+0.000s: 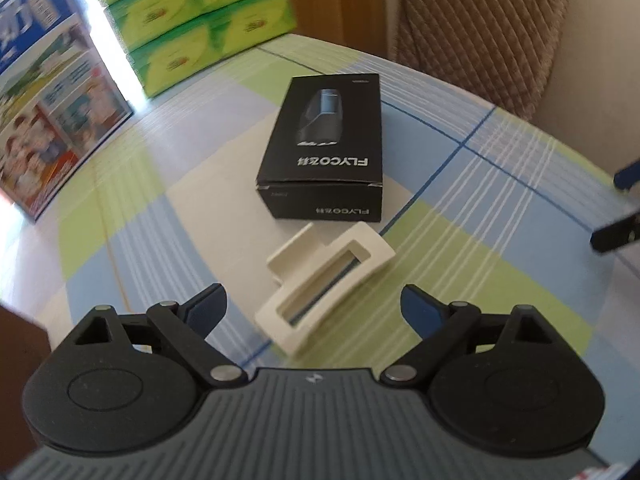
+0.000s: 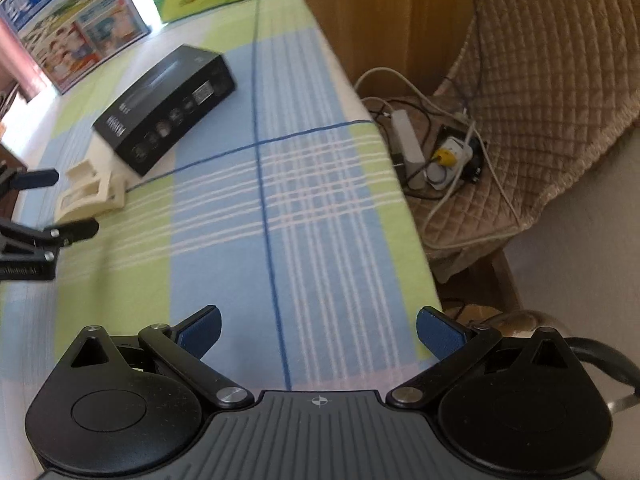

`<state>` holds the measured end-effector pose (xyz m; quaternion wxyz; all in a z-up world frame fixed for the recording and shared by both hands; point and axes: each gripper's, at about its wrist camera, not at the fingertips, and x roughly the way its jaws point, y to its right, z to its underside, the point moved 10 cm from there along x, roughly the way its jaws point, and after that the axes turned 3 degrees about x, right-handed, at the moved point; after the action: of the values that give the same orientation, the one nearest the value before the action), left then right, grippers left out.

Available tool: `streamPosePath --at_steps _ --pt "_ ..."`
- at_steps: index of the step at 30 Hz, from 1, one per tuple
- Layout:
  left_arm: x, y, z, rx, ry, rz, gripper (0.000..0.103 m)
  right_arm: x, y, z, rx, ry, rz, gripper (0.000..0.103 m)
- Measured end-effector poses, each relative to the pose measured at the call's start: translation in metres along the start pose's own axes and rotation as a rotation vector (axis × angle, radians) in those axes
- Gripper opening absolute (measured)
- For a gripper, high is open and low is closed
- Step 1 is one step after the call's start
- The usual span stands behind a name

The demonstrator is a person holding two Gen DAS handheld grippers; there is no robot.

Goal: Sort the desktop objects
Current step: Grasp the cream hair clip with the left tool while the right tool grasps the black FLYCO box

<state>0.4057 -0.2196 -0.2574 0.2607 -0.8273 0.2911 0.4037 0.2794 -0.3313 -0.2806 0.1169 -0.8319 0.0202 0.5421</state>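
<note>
A cream-white hair claw clip (image 1: 324,288) lies on the checked tablecloth (image 1: 460,208), just in front of a black FLYCO box (image 1: 324,148) that lies flat. My left gripper (image 1: 314,308) is open and points down at the clip. The clip's near end sits between the blue pads (image 1: 208,310), and neither pad touches it. In the right wrist view the clip (image 2: 92,194) and the black box (image 2: 168,108) are at the far left, with the left gripper (image 2: 56,204) straddling the clip. My right gripper (image 2: 320,332) is open over bare cloth with nothing between its fingers.
Stacked green tissue packs (image 1: 192,28) and a blue printed carton (image 1: 52,104) stand at the back left. The table's right edge (image 2: 384,160) drops to a quilted chair (image 2: 540,92) bearing a power strip and cables (image 2: 432,152). A metal kettle (image 2: 516,320) sits low on the right.
</note>
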Motion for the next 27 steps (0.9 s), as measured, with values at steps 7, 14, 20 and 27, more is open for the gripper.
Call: streamPosePath --at_steps 7,14,20,27 --pt "0.016 0.006 -0.01 0.051 0.042 0.028 0.07 0.005 -0.006 -0.024 0.028 0.016 -0.025 0.101" --pt "0.015 0.004 -0.002 -0.004 0.033 -0.026 0.063 0.011 -0.055 -0.055 -0.04 0.059 -0.11 0.101" --pt "0.005 -0.027 0.032 -0.223 -0.032 -0.145 0.063 0.025 -0.115 -0.09 -0.065 0.102 -0.19 0.101" --pt "-0.006 -0.074 0.064 -0.506 -0.091 -0.254 0.063 0.063 -0.161 -0.136 0.06 0.135 -0.129 0.101"
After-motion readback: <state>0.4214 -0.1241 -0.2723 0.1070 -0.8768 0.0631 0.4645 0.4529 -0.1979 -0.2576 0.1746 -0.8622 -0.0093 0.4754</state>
